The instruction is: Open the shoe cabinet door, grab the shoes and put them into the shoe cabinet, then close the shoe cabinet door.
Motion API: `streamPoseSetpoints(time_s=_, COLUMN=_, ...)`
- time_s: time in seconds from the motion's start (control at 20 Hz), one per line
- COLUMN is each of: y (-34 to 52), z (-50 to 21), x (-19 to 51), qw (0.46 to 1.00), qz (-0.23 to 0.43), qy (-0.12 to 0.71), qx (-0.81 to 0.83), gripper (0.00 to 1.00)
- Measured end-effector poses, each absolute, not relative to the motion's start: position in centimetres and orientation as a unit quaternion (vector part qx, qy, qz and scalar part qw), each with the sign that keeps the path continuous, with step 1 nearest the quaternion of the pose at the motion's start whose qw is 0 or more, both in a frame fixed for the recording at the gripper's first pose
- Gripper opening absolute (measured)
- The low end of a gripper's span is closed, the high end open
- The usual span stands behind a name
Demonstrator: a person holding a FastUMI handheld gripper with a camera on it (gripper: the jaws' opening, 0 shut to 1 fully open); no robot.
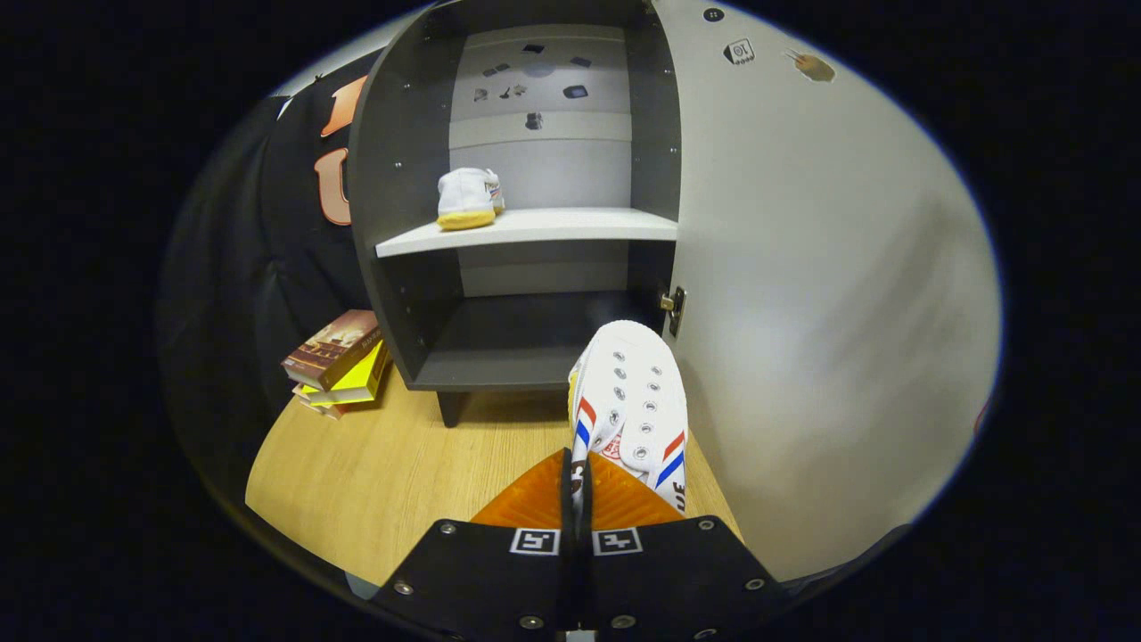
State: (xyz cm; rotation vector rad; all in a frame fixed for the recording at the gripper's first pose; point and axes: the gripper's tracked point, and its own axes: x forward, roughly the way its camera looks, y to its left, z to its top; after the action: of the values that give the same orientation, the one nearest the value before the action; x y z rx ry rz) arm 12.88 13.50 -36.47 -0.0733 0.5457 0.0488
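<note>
The shoe cabinet stands ahead with its door swung wide open to the right. One white shoe with a yellow sole rests on the left end of the pale middle shelf. My gripper is shut on a second white shoe with red and blue stripes, pinching its side edge between both fingers. That shoe hangs toe forward, just in front of the cabinet's dark bottom compartment, close to the door hinge.
A stack of books lies on the wooden table left of the cabinet's foot. The open door stands close on the right. The booth's black cloth wall hangs behind and to the left.
</note>
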Motion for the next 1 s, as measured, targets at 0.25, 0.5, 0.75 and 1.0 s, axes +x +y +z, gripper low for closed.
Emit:
streamPoseSetpoints(time_s=0.25, y=15.9, z=-29.6, x=12.6, qw=0.97, qz=0.03, qy=0.24, qx=-0.016, gripper=0.0)
streamPoseSetpoints(time_s=0.5, y=17.0, z=-23.0, x=13.2, qw=0.979, qz=0.029, qy=0.2, qx=-0.032, gripper=0.0)
streamPoseSetpoints(time_s=0.75, y=18.1, z=-18.7, x=16.0, qw=0.982, qz=0.036, qy=0.179, qx=-0.05, gripper=0.0)
streamPoseSetpoints(time_s=1.0, y=19.4, z=-16.9, x=22.3, qw=0.981, qz=0.051, qy=0.175, qx=-0.063, gripper=0.0)
